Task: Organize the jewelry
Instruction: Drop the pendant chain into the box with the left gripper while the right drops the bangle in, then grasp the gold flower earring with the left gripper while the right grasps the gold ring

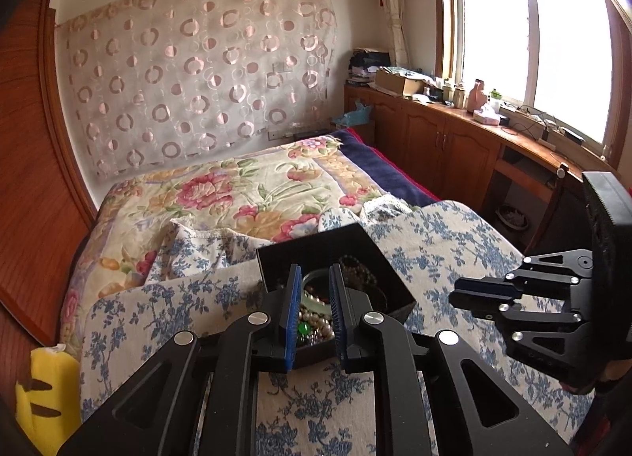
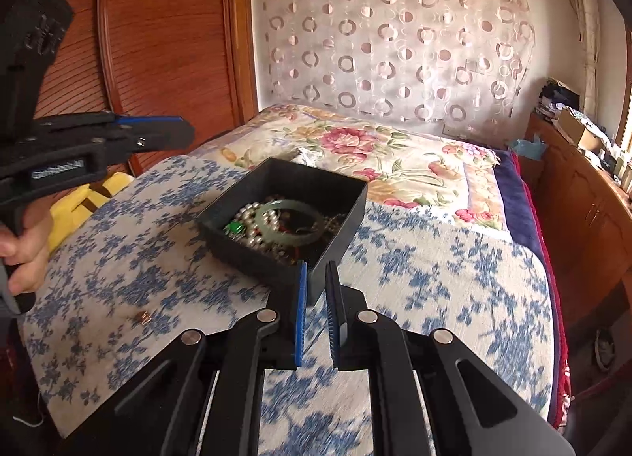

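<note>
A black box (image 2: 284,219) sits on a blue-flowered cloth (image 2: 434,266) spread over the bed (image 1: 237,187). Inside it lies a tangle of jewelry: a pale green bangle (image 2: 290,219) resting on a string of pearls (image 2: 249,227), with a green stone (image 2: 236,227) beside them. A small reddish-brown piece (image 2: 142,317) lies alone on the cloth, well apart from the box on its left.

The left claw (image 1: 312,317) hangs just above the near part of the box, its blue pads close together with nothing between them. The right claw (image 2: 315,313) hovers over the cloth near the box's closest corner, its pads likewise drawn nearly together and empty. A hand (image 2: 23,254) grips the left tool's handle. A yellow cushion (image 1: 47,396) sits at the bed's edge.
</note>
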